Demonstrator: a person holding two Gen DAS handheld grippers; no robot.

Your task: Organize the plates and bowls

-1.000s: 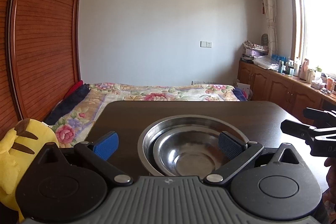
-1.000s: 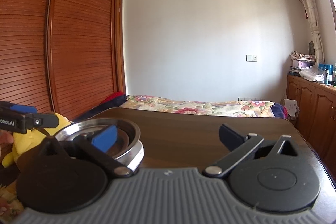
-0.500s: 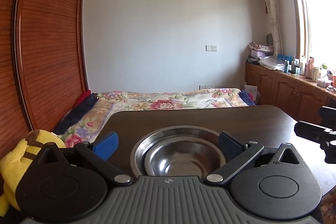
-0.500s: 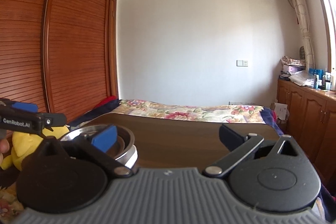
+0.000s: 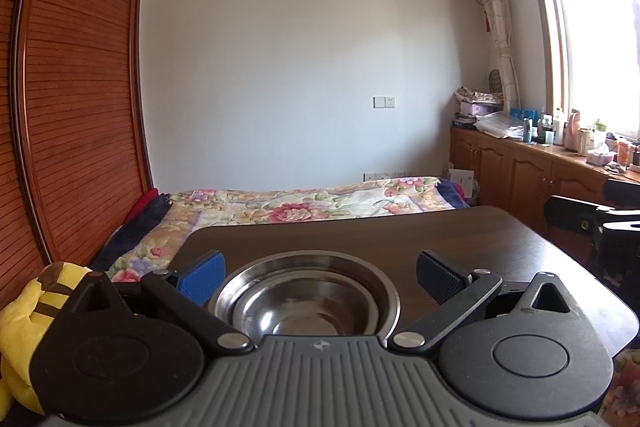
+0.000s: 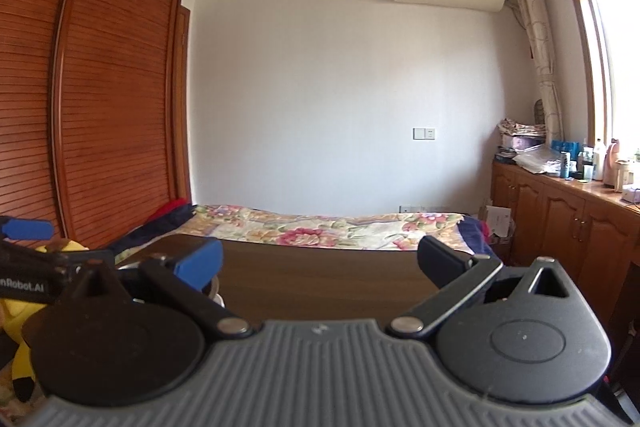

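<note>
We see two nested round steel bowls (image 5: 308, 301) on the smooth dark table (image 5: 400, 239); left gripper (image 5: 318, 277) and right gripper (image 6: 320, 263) spread wide, empty.

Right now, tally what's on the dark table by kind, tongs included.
Steel bowls: 2, a smaller bowl nested inside a larger bowl on the table
Tongs: 2, left tongs and right tongs, both open and holding nothing
Plates: 0 visible
Total: 4
</note>
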